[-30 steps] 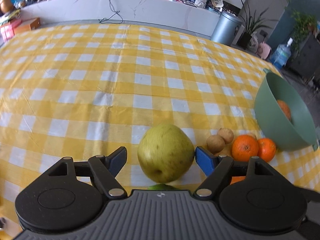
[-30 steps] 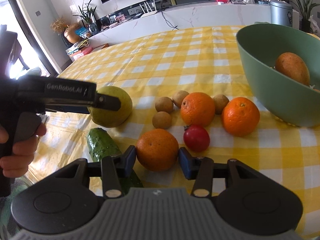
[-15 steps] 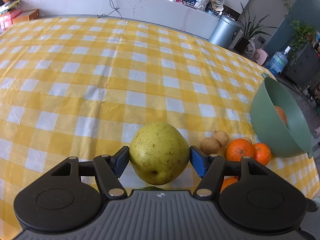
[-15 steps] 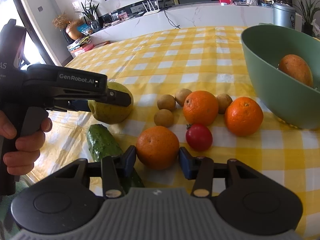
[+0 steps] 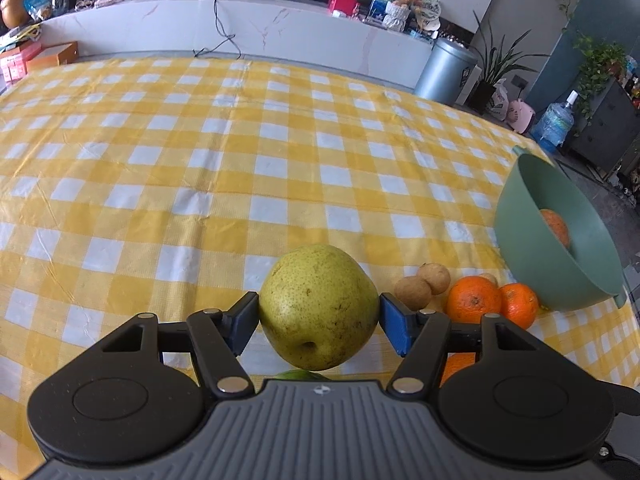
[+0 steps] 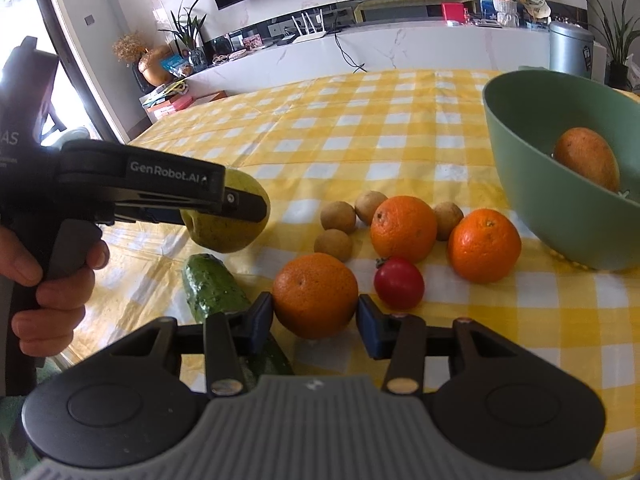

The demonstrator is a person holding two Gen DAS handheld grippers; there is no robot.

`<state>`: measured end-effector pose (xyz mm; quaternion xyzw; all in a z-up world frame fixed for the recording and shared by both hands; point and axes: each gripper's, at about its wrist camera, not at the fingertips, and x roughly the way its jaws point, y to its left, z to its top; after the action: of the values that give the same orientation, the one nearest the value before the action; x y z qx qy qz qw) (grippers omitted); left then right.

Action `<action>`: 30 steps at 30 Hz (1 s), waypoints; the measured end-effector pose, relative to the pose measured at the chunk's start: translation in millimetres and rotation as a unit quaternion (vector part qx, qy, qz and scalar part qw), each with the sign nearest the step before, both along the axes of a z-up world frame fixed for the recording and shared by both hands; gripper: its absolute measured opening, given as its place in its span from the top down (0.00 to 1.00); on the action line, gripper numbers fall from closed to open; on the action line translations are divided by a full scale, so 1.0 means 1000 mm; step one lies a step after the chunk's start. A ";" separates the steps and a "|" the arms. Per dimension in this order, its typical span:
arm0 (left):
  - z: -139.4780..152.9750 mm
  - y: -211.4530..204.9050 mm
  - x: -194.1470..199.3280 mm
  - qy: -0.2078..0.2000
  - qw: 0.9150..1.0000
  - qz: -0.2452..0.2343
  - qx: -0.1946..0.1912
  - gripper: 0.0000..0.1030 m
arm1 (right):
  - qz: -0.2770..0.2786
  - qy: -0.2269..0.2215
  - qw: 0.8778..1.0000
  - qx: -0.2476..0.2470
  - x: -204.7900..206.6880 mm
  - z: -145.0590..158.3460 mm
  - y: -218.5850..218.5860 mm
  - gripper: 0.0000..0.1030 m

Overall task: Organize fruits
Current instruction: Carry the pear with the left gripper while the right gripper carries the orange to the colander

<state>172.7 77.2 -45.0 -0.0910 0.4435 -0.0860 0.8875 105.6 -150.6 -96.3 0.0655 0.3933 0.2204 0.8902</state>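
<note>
Left gripper clamped on the pear, a pad pressed to each flank. In my right view the pear hangs clear of the cloth, far left of the bowl and above the cucumber.

Right gripper straddles an orange that sits on the cloth, left of the bowl. Left pad touches the skin; the right one shows a thin gap, so I cannot tell whether it grips.

Tomato just right of that orange. Behind it, three small brown fruits and a second orange. Third orange near the bowl's foot.

Bowl at far right, tipped toward me, mango lying inside.
</note>
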 end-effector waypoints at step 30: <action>0.097 -0.073 -0.053 -0.090 0.995 -0.042 -0.007 0.28 | -0.081 -0.105 0.990 -0.043 -0.027 0.088 -0.083 0.59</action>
<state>119.3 4.5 51.9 -0.0704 0.3642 -0.1339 0.9190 78.4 -233.7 -8.6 0.0350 0.3007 0.1360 0.9433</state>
